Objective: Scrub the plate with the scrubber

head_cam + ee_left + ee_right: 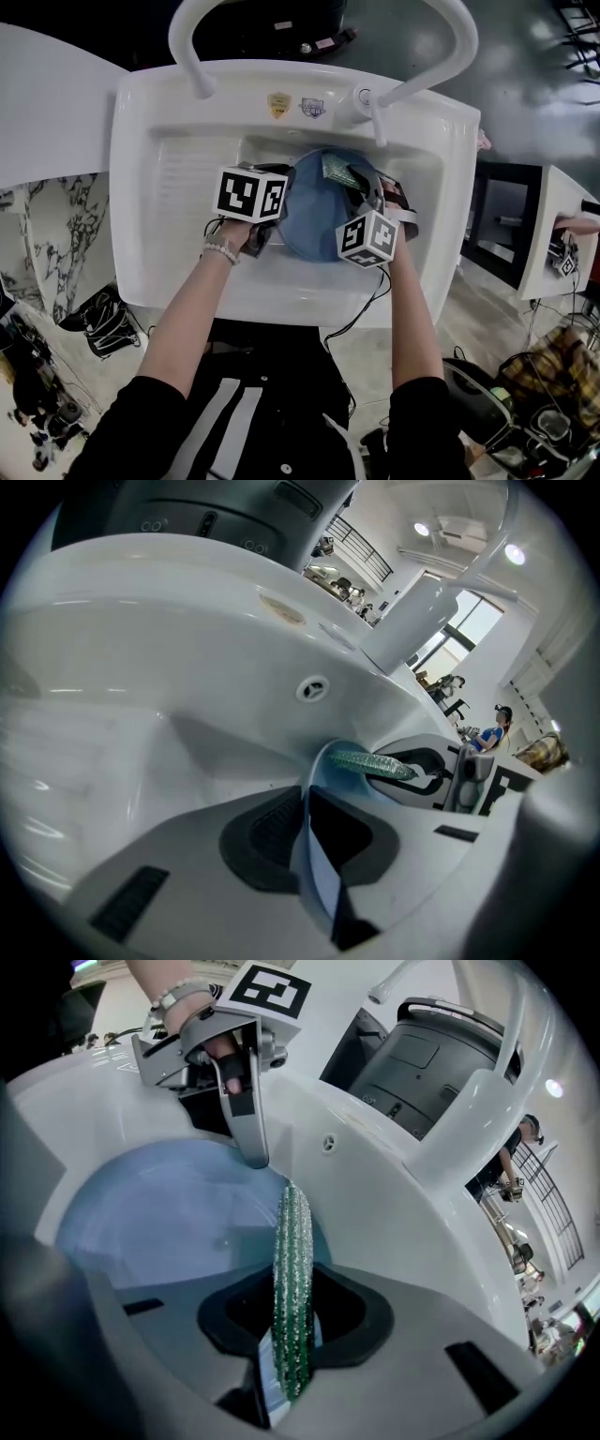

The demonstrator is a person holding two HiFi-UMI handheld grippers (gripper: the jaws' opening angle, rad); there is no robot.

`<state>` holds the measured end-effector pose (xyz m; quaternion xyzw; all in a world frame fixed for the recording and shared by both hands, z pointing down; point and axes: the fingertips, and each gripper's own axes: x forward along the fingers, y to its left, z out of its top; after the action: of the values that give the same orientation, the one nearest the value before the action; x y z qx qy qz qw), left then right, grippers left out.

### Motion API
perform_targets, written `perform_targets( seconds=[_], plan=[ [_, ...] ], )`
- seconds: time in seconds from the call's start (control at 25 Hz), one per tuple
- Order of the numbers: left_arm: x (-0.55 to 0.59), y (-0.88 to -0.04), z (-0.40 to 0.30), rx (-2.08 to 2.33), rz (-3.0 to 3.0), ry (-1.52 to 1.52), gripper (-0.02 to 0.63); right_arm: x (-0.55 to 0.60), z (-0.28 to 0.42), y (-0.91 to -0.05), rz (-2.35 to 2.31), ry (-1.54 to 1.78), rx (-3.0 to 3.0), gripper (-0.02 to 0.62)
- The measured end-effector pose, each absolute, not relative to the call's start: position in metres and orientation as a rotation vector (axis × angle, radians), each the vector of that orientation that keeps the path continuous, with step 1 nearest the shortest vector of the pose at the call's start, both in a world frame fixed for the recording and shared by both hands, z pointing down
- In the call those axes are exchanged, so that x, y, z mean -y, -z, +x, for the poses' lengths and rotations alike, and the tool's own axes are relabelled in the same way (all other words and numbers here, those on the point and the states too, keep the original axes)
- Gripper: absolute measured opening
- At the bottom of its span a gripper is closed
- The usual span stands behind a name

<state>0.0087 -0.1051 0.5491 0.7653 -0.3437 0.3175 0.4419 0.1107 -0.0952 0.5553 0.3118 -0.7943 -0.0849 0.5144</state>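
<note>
We logged: plate [305,234], blue, centre frame in the sink [150,141], rim clenched by left claw [311,841]. Scrubber [291,1269], green, grasped edgewise in right claw [292,1354], long axis running toward plate's upper edge; that claw was nearer.

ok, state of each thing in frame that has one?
blue plate, in the sink basin, rim clamped by the left gripper
green scrubber, pinched in the right gripper, over the plate
left gripper, shut on blue plate
right gripper, shut on green scrubber
faucet, no water seen running
</note>
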Motion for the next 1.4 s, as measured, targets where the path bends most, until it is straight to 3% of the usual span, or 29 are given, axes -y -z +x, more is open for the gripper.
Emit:
perform_targets(
  seconds=[1.4],
  plan=[
    [0.105, -0.553, 0.003, 0.895, 1.841, -0.766, 0.028, -0.038, 0.086, -0.560, 0.184, -0.079, 2.082, 0.092]
  ],
)
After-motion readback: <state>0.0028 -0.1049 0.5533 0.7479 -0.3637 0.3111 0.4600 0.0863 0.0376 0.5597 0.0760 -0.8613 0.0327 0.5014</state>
